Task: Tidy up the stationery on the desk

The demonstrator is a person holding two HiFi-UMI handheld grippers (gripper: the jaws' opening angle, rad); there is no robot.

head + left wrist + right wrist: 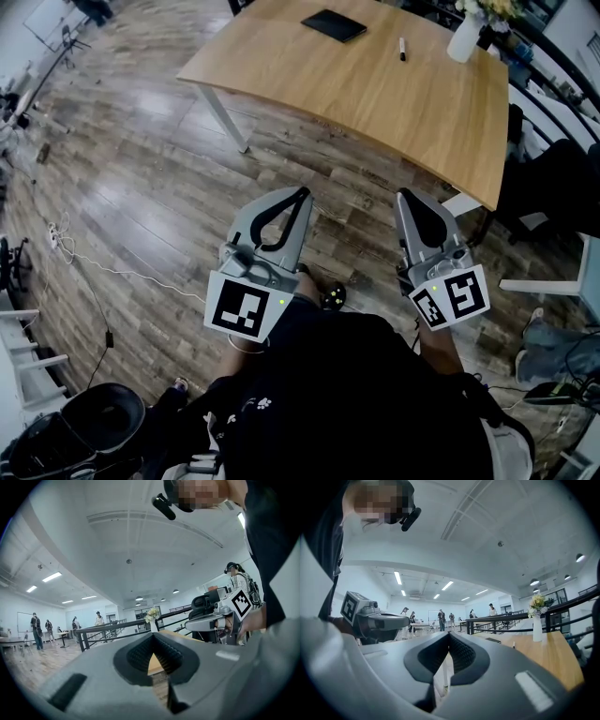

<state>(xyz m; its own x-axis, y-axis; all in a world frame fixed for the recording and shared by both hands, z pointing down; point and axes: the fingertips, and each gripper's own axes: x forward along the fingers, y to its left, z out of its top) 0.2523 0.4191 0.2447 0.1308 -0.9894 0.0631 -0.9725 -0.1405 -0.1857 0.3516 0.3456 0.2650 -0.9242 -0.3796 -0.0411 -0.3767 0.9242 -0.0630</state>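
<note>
A light wooden desk (394, 94) stands ahead of me across the plank floor. On it lie a black notebook (333, 24) and a dark marker pen (402, 49). A white vase of flowers (466, 36) stands at its far right corner. My left gripper (302, 195) and right gripper (403, 197) are held side by side over the floor, short of the desk's near edge. Both are shut with nothing between their jaws. In the right gripper view the desk (548, 658) and vase (537, 625) lie to the right of the shut gripper (449, 634).
A white desk leg (225, 117) stands at the near left corner. Dark chairs (553, 178) crowd the desk's right side. A white cable (84, 258) trails over the floor at left. A black railing (108, 630) runs behind the desk, with people (36, 627) standing far off.
</note>
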